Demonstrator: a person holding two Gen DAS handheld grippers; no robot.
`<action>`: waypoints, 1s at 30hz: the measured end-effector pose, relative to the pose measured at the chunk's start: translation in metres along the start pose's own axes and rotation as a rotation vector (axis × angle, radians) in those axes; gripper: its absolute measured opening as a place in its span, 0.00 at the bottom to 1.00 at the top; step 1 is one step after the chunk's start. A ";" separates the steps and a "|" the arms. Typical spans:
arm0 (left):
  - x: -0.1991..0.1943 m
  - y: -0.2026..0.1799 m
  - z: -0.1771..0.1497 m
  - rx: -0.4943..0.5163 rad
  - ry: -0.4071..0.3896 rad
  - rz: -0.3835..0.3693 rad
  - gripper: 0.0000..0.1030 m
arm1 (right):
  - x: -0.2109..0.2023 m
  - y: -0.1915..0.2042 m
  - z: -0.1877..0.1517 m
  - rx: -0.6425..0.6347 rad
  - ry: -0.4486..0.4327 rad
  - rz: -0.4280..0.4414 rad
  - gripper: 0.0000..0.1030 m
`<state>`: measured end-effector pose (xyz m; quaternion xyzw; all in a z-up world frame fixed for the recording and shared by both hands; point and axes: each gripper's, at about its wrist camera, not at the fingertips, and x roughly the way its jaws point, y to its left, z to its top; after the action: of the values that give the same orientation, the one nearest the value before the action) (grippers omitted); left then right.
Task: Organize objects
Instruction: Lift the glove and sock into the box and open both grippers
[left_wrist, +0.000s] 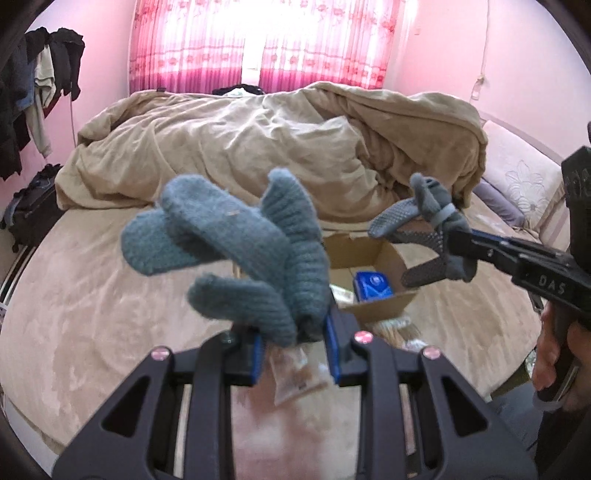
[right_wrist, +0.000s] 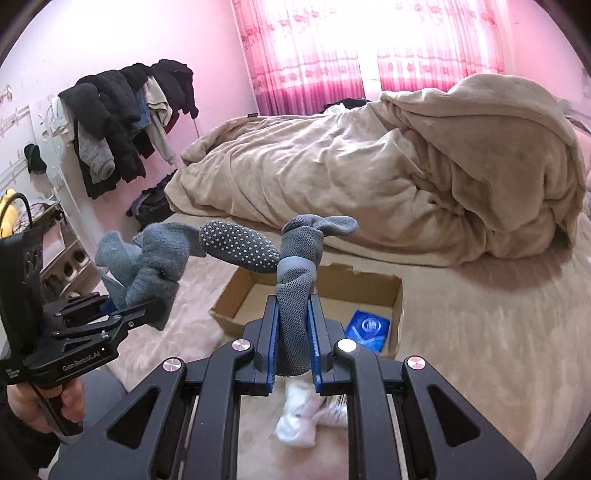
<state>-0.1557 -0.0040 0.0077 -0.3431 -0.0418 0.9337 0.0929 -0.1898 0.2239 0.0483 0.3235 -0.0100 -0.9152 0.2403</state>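
1. Woolly blue-grey knit gloves (left_wrist: 236, 251) are pinched in the left gripper (left_wrist: 293, 354). Its jaws are clamped on the cuff end, and the fat fingers flop out in front, up in the air over the bed (left_wrist: 92, 295).
2. The right gripper (right_wrist: 291, 343) has its jaws squeezed tight on a bundle of grey grip socks (right_wrist: 295, 266). A band is around the bundle, and 1 sock toe with little dots sticks out to the side.
3. Both bundles look light, soft and floppy. They will bend and swing, but they will not break. I think the thick middle or the cuff is the best place to hold, not a loose tip.
4. An open cardboard box (right_wrist: 397, 295) sits on the bed just past both bundles. A blue pack (right_wrist: 369, 326) is inside it. The gloves and socks look ready to go in there.
5. Only the left view shows a small clear packet (left_wrist: 295, 376) below the jaws.
6. Only the right view shows white cloth (right_wrist: 299, 417) under its jaws, and the coats (right_wrist: 122, 122) hanging by the wall more fully.
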 end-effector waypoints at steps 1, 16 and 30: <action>0.006 0.000 0.003 0.001 0.001 0.003 0.26 | 0.005 -0.001 0.001 -0.004 0.003 0.001 0.15; 0.115 -0.001 0.009 0.043 0.115 0.041 0.26 | 0.110 -0.030 -0.010 -0.026 0.146 0.011 0.15; 0.163 0.012 -0.006 0.025 0.291 0.034 0.34 | 0.161 -0.034 -0.041 0.003 0.278 -0.009 0.16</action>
<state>-0.2747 0.0173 -0.1019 -0.4743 -0.0104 0.8761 0.0865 -0.2891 0.1880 -0.0852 0.4474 0.0237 -0.8626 0.2348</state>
